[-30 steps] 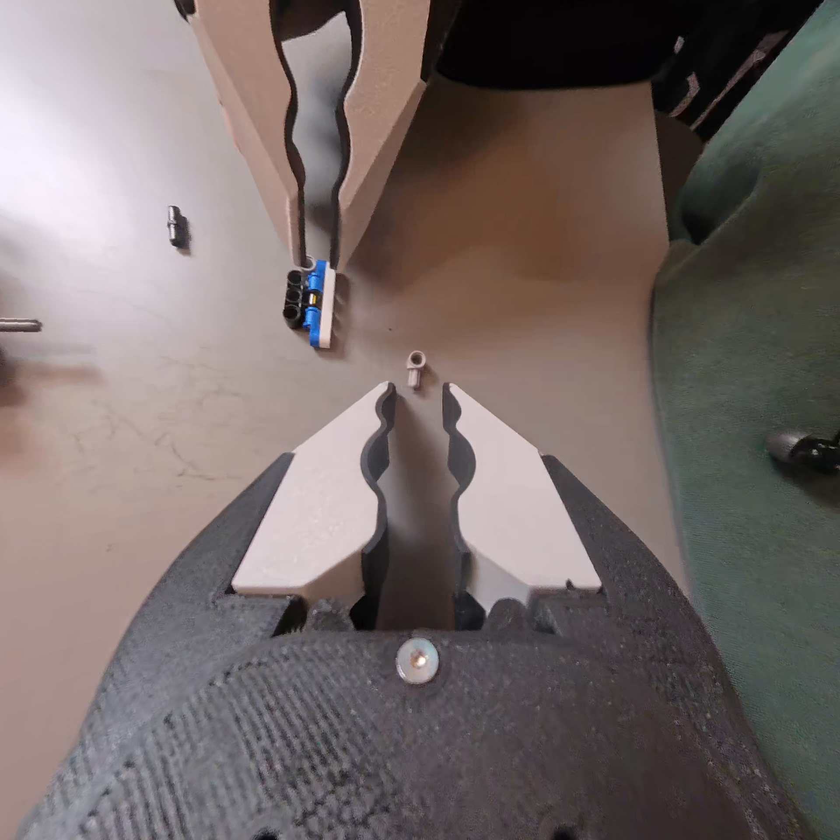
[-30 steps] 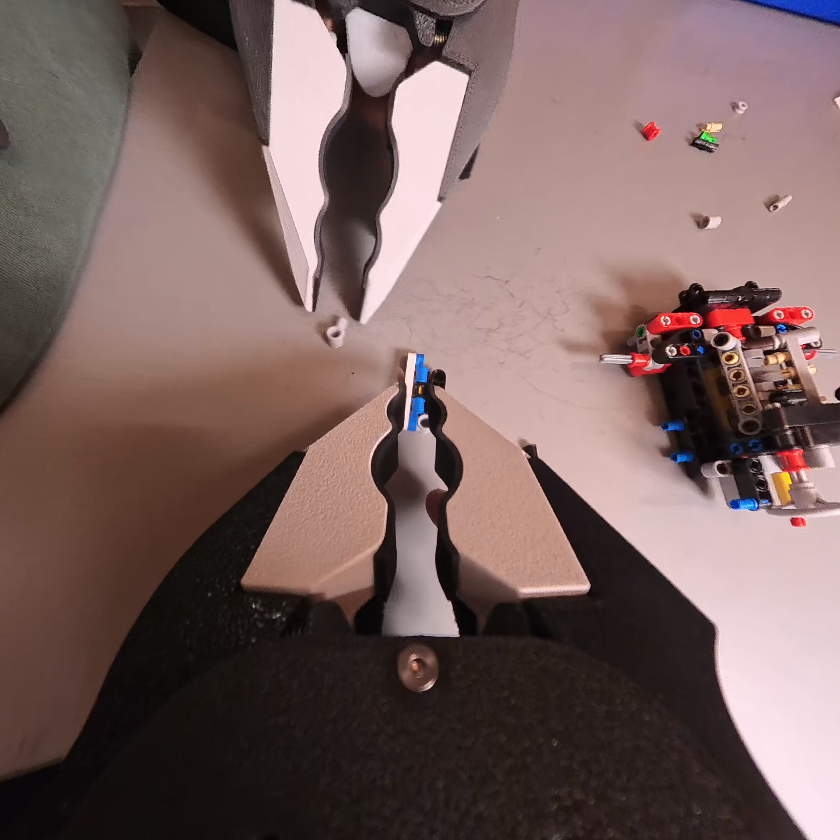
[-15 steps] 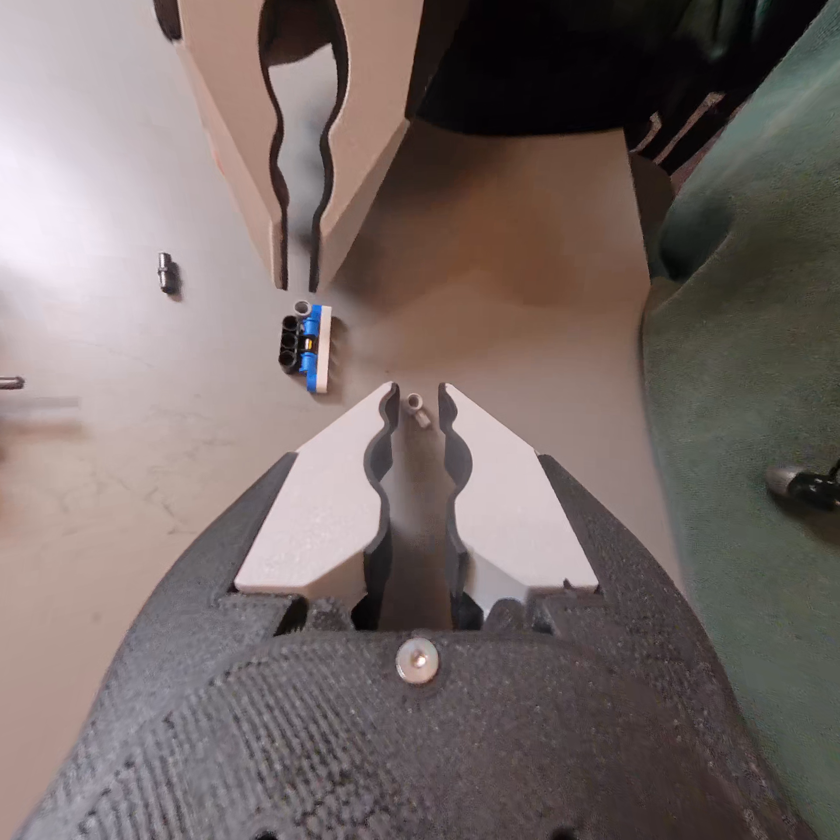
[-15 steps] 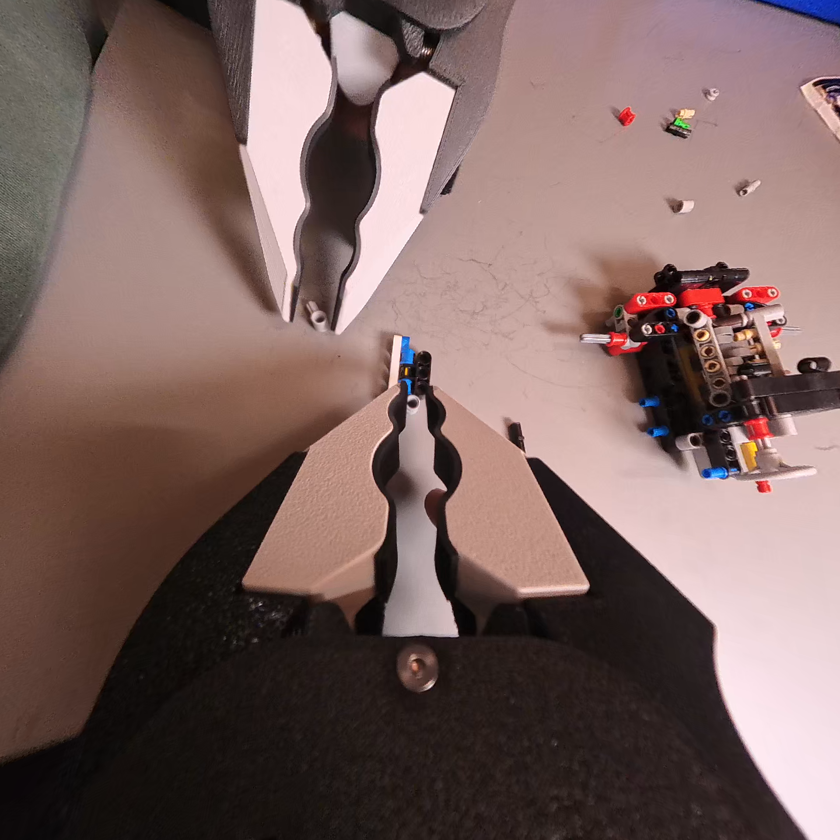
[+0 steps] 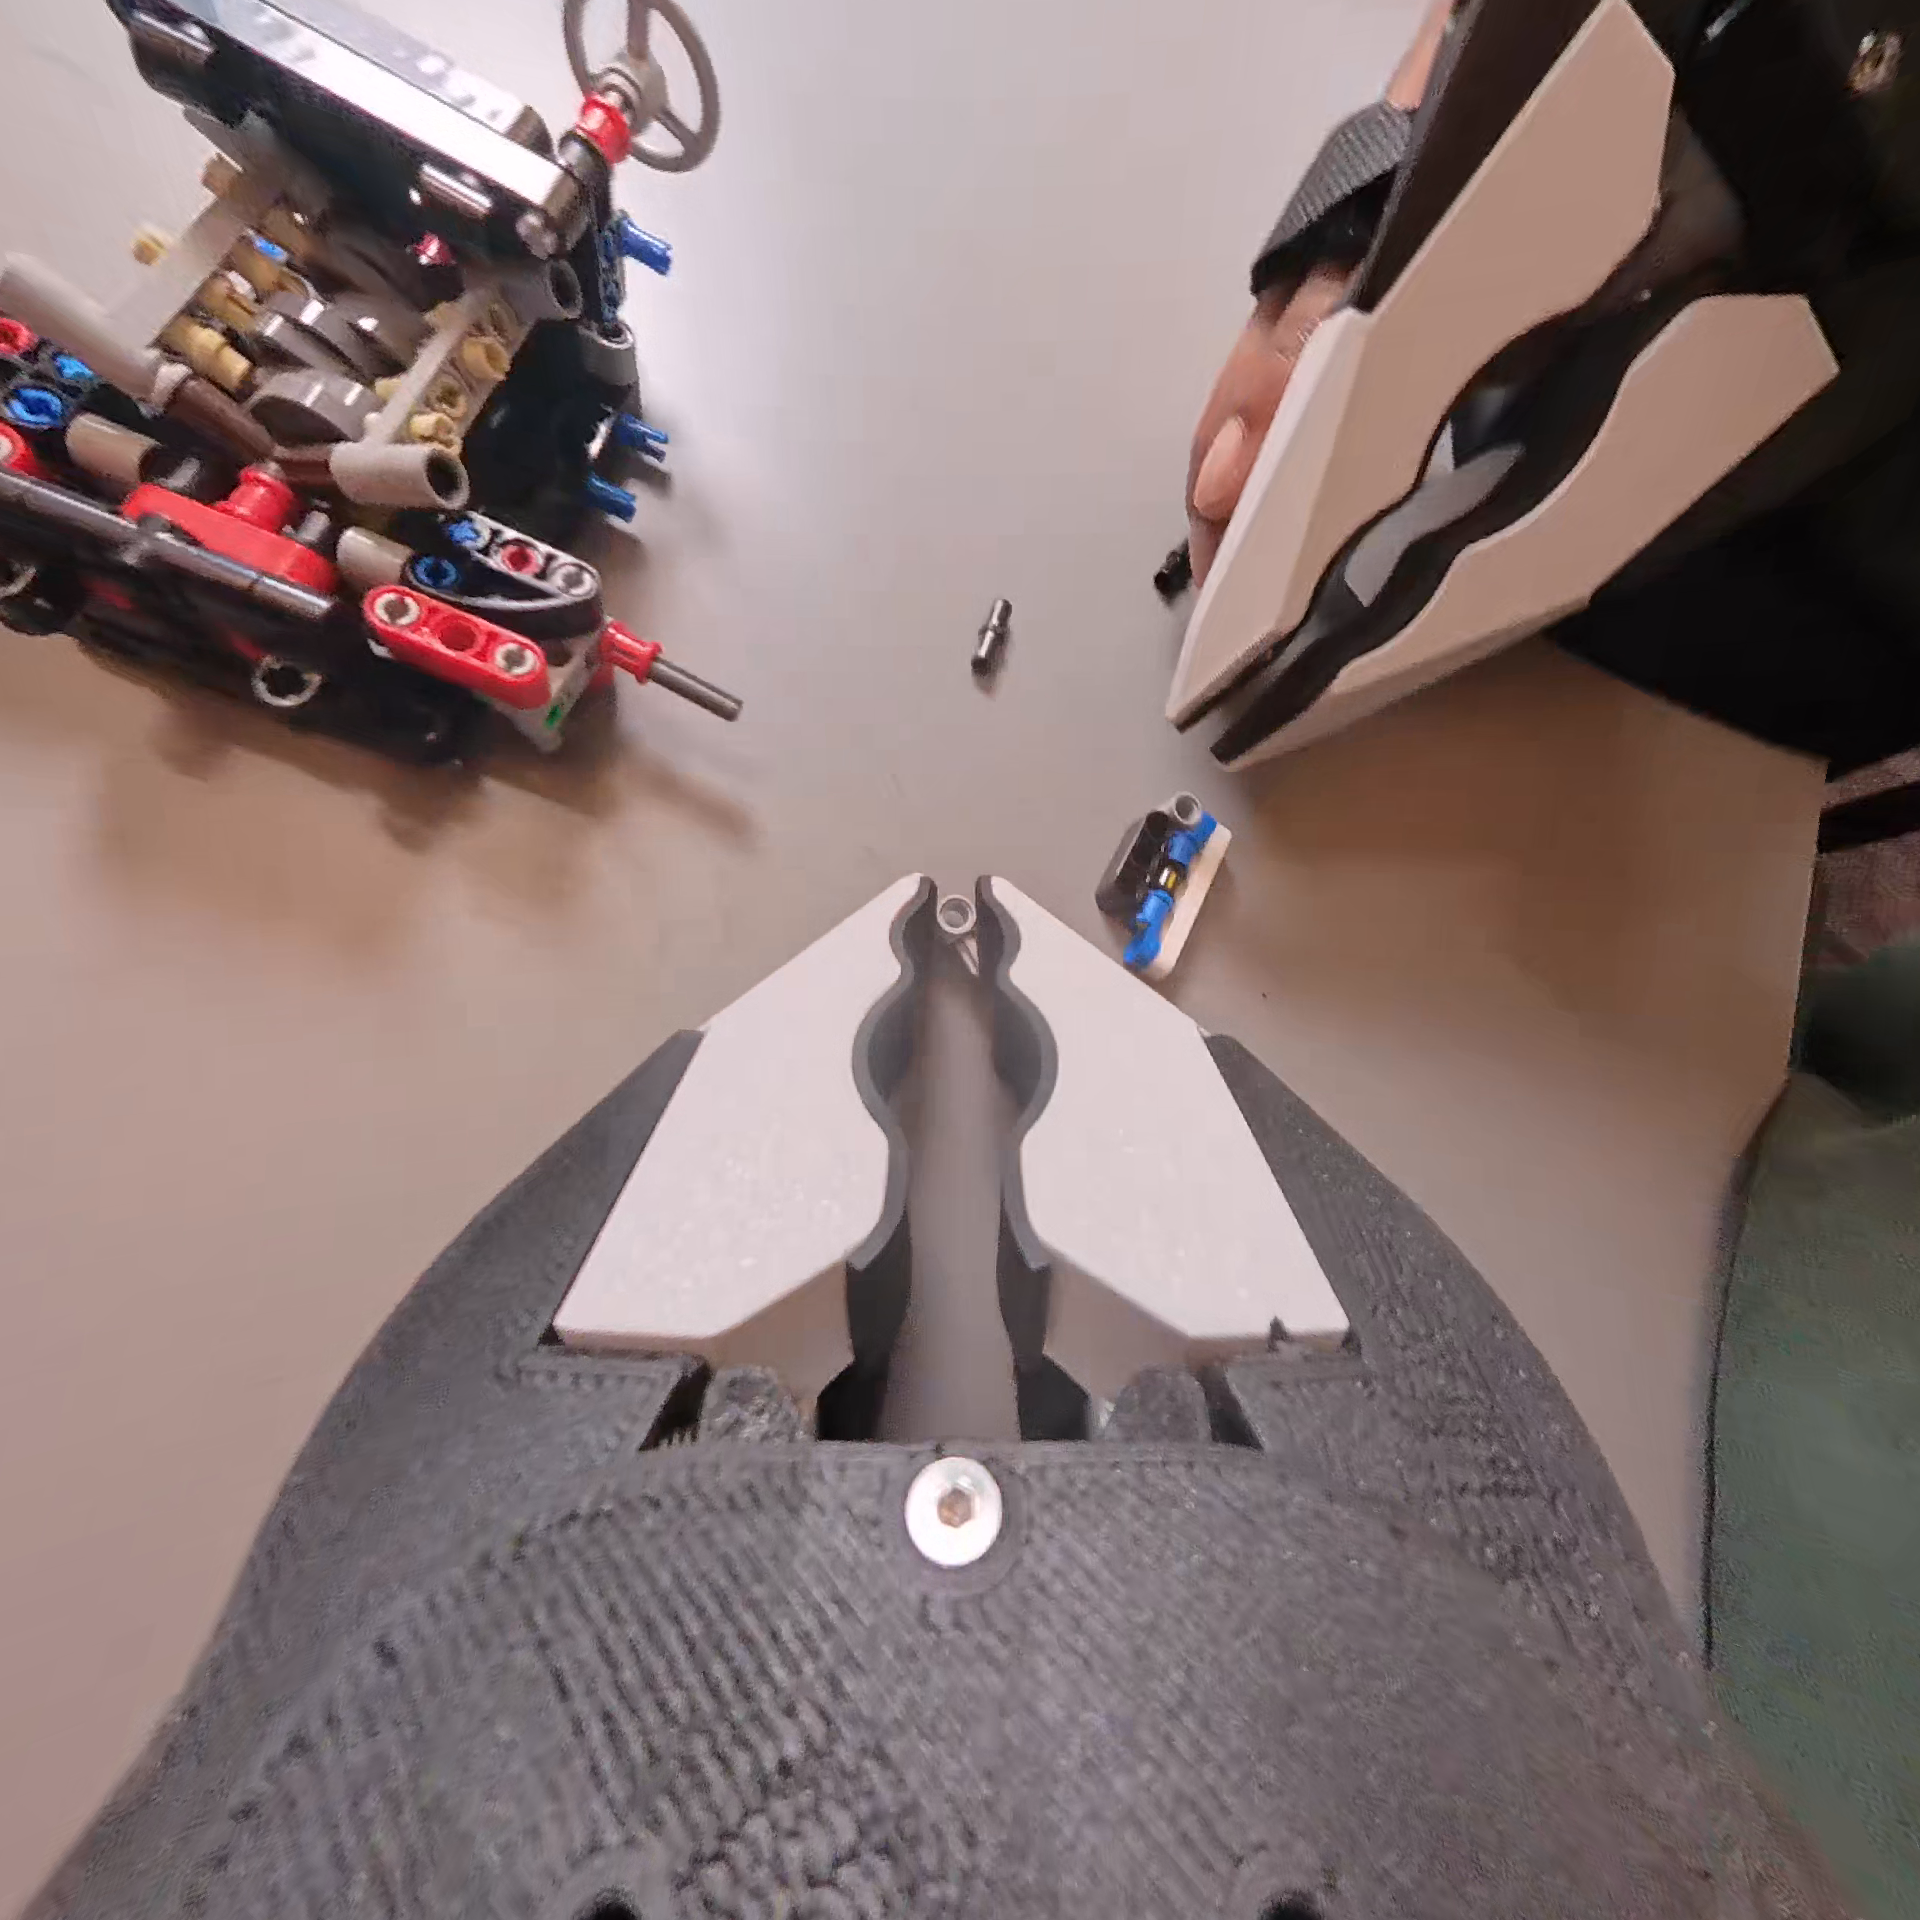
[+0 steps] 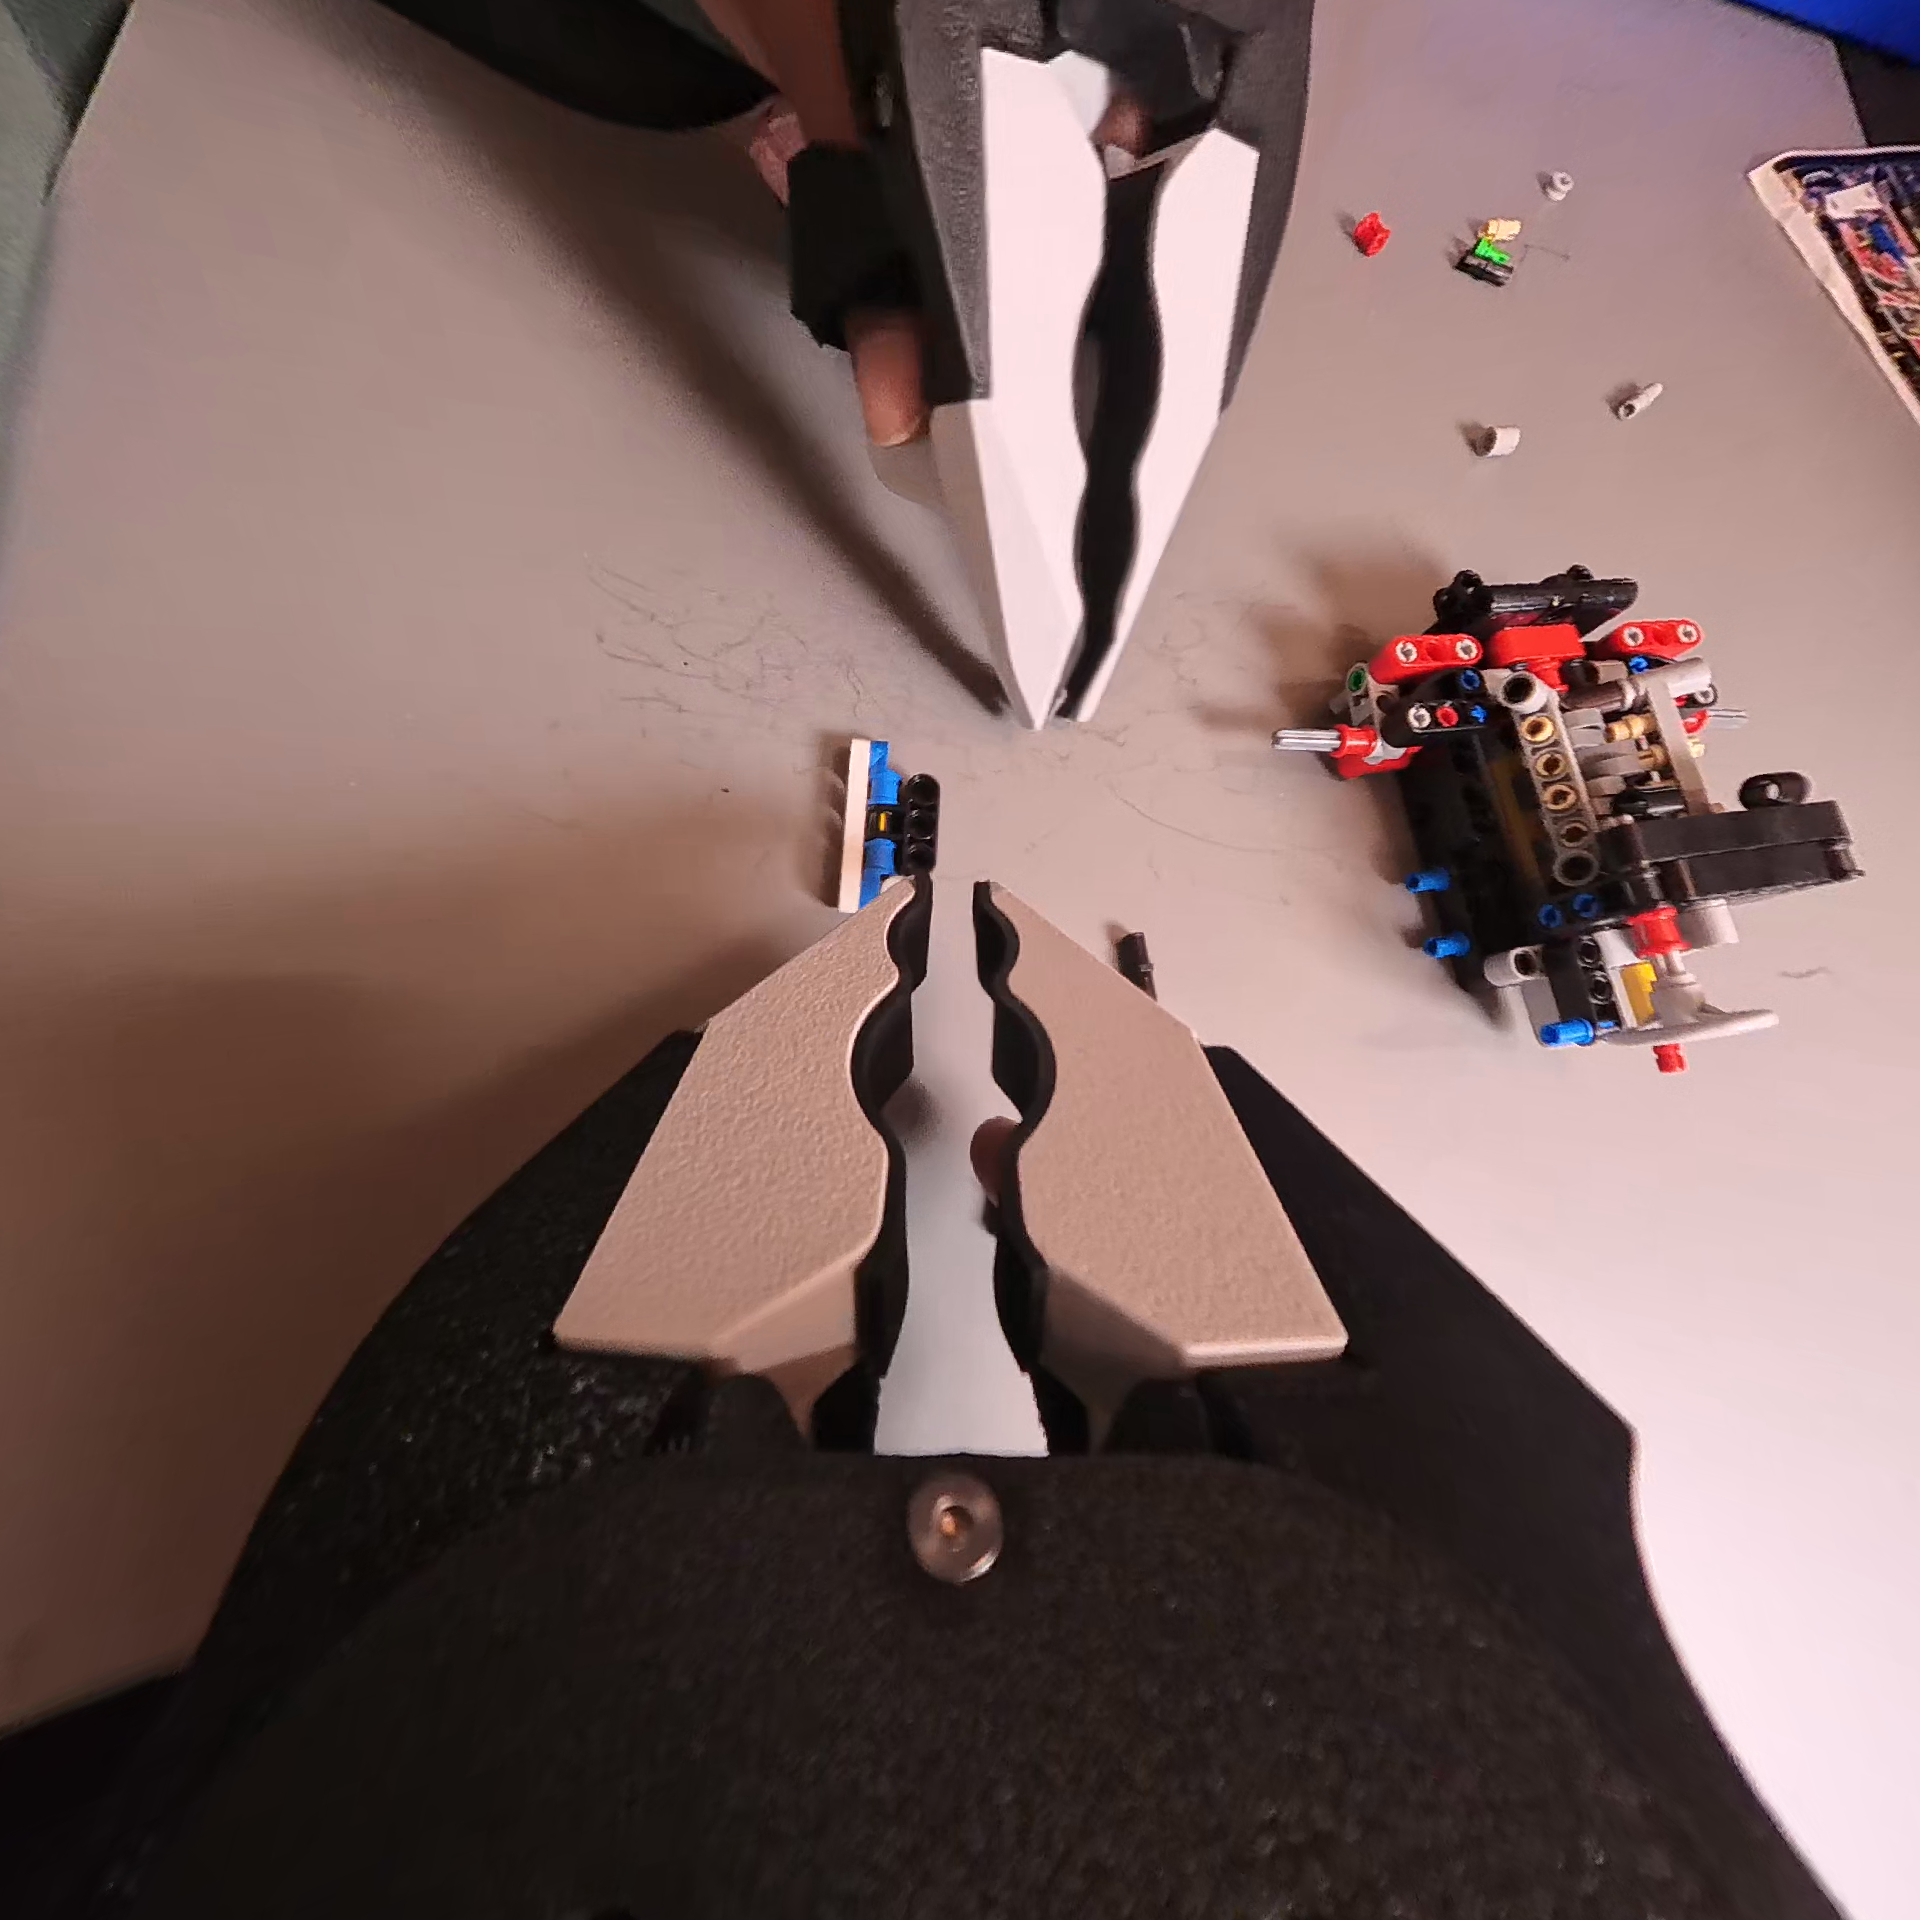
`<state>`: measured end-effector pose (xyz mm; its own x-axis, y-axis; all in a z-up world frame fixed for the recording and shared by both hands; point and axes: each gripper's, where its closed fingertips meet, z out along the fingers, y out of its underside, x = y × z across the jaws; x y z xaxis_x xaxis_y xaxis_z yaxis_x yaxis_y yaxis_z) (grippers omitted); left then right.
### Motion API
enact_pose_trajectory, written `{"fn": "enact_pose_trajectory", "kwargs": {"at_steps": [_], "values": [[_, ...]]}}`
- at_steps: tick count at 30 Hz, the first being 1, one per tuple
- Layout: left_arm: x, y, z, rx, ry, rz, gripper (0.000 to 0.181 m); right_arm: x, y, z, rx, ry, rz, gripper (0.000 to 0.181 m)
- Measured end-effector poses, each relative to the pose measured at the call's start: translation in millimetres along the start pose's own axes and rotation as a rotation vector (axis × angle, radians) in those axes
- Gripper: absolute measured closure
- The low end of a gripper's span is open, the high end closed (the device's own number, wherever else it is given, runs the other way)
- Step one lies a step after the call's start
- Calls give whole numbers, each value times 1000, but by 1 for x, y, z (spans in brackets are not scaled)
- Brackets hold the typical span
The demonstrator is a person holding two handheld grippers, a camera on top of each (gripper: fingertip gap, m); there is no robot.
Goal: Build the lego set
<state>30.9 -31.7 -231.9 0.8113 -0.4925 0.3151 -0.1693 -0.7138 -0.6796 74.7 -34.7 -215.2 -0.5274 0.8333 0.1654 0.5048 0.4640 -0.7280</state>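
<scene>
A: What do your left tongs [image 5: 959, 902] have?

B: They're pinched on a small grey connector [image 5: 954, 918] at the very tips, over the tabletop [image 5: 416, 1039].

A: And your right tongs [image 6: 951, 902]?

B: Slightly parted, holding nothing. Their left tip sits just beside the white-blue-black subassembly [image 6: 883, 821] lying flat. A black pin [image 6: 1138, 956] lies right of them; the lego car build [image 6: 1590, 821] stands well apart.
</scene>
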Motion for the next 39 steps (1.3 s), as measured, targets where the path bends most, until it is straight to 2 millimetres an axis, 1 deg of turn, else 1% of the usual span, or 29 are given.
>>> {"fn": "enact_pose_trajectory", "kwargs": {"at_steps": [4, 10, 14, 16, 18, 20, 22, 23, 26, 30, 32, 34, 39], "values": [[3, -3, 6, -3, -24, 25, 176, -3, 2, 2, -16, -5, -12, 174], [1, -2, 5, 3, -54, 50, 172, -5, 3, 3, -24, -10, -15, 173], [0, -1, 1, 6, -15, 22, 167, -5, 2, 3, -23, -8, -14, 173], [2, -1, -4, 11, 41, 22, 165, -5, 2, 3, -22, -7, -12, 173], [2, 2, -10, 1, 84, 84, 163, -4, 3, 3, -22, -6, -11, 173], [0, 13, -14, -58, 106, 175, 163, -4, 2, 2, -19, -6, -10, 173], [0, 15, -14, -66, 116, 234, 169, -4, 2, 2, -16, -9, -10, 174], [0, 16, -13, -70, 120, 263, 172, -4, 2, 3, -17, -10, -9, 174], [-3, 12, -9, -81, 104, 358, 172, -6, 5, 4, -28, -18, -9, 172], [-5, 8, -6, -90, 141, 444, 163, -17, 3, 6, -46, -62, -16, 156], [-8, 7, -5, -92, 161, 494, 163, -16, 5, 9, -79, -42, -30, 152], [-7, 7, -6, -89, 205, 542, 162, -16, 8, 12, -109, -31, -43, 152], [0, 8, -4, -97, 299, 618, 160, -16, 6, 16, -115, -24, -43, 159]]}}
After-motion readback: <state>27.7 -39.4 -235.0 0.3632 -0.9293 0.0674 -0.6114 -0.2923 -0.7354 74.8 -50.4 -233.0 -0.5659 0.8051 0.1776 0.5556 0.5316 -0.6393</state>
